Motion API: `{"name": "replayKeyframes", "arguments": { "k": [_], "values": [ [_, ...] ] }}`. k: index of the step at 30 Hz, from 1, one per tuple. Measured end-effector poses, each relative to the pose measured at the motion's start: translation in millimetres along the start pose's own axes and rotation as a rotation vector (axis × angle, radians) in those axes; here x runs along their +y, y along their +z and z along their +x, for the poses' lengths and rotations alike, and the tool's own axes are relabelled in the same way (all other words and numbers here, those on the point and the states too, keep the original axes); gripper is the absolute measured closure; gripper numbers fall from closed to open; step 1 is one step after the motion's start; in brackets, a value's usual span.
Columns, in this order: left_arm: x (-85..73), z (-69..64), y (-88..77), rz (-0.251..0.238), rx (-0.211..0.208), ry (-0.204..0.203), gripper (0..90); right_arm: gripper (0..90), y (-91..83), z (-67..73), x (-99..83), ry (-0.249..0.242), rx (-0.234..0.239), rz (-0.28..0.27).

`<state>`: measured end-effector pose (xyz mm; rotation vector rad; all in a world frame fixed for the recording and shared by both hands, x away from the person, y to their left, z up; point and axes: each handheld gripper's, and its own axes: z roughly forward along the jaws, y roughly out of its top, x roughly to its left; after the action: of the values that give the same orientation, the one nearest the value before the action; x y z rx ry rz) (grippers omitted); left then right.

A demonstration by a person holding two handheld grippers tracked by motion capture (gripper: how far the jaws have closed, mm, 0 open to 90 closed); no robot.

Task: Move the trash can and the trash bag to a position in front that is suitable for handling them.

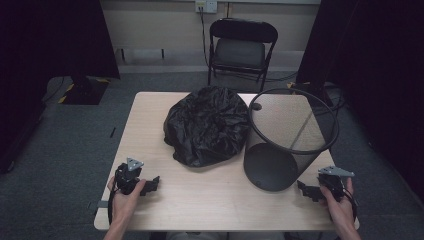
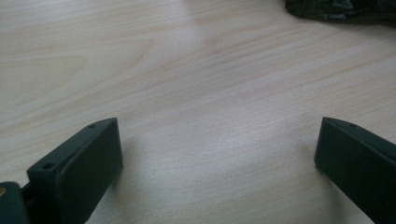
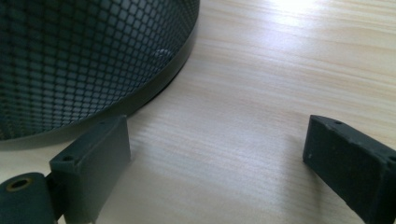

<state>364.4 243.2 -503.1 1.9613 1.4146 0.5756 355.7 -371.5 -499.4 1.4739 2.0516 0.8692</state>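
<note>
On the wooden table (image 1: 210, 195) we see a crumpled black plastic bag (image 1: 207, 125) near the middle, toward twelve o'clock, and just beside it, at about three o'clock from it, a black mesh wastebasket (image 1: 287, 142) that stands upright with its wide rim on top. We cannot tell if the bag and the basket touch. The left gripper (image 1: 151, 186) rests low over the table at about seven o'clock, held by the person's left hand (image 1: 125, 196), well apart from the bag; its jaws are spread wide with bare wood between them, and in the left gripper view a small part of the bag (image 2: 336, 9) appears at one o'clock. The right gripper (image 1: 306, 190) is at about five o'clock, held by the right hand (image 1: 340, 205), just beside the foot of the basket. Its jaws are also spread wide and pinch nothing; in the right gripper view the mesh wall (image 3: 84, 60) stands at eleven o'clock, very near to one jaw.
</note>
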Motion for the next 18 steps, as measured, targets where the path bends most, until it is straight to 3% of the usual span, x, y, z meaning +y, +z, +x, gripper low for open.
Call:
{"name": "replayKeyframes", "arguments": {
  "k": [5, 7, 10, 12, 14, 18],
  "values": [
    [-2.5, 1.8, -5.3, -0.003, 0.001, 0.009, 7.0, 6.5, -1.5, 0.7, -1.5, -0.014, 0.015, 0.0],
    [-2.5, 1.5, -6.5, -0.014, 0.011, 0.002, 13.5, 6.5, -2.0, 0.9, -1.9, -0.02, 0.02, 0.001],
    [-1.3, 0.0, -9.1, -0.018, -0.032, -0.001, 16.4, 6.5, -2.9, 2.0, -2.7, -0.021, 0.023, 0.0],
    [0.6, -3.8, -13.3, -0.048, -0.036, 0.023, 16.6, 6.5, -3.2, 2.5, -3.0, -0.023, 0.024, 0.0],
    [2.9, -9.0, -18.0, -0.064, -0.016, 0.071, 17.2, 6.5, -3.5, 3.0, -3.2, -0.025, 0.027, 0.001],
    [10.3, -19.8, -26.1, -0.121, -0.066, 0.105, 18.2, 6.5, -3.8, 4.0, -3.4, -0.034, 0.039, 0.002]
  ]
}}
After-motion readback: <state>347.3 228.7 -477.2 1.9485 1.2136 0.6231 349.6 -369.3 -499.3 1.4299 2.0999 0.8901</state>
